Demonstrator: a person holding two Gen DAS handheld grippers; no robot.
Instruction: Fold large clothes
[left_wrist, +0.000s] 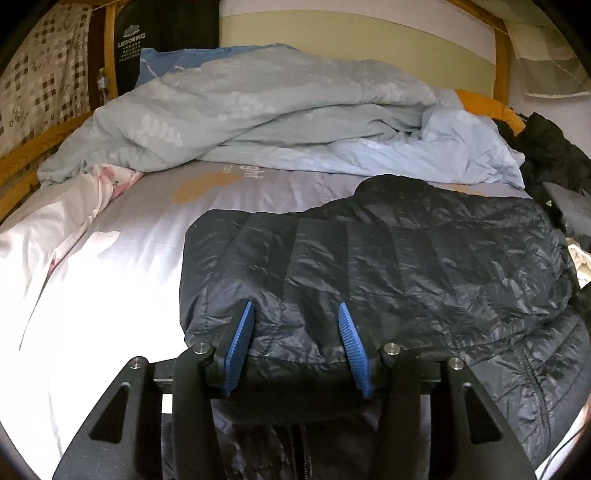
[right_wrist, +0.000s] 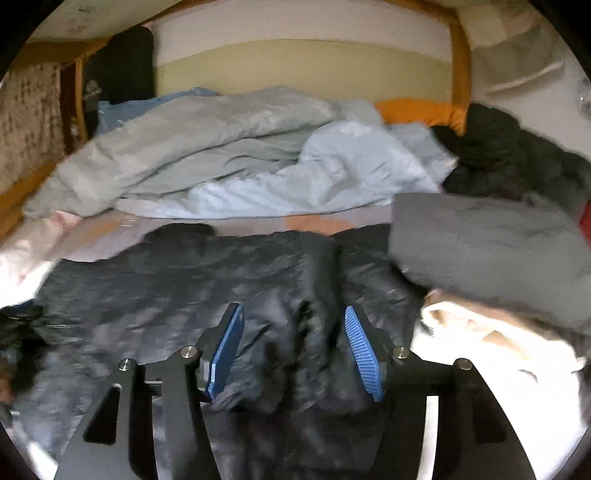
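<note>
Left wrist view: a pale sheet covers the bed, and a dark quilted jacket lies flat on it, its long axis running left to right. The left gripper is spread open at the jacket's near left edge, fabric between its blue pads but not pinched. Right wrist view, blurred: the right gripper hangs open above the jacket's right half. A grey folded garment lies further right. Both grippers seem equally near.
</note>
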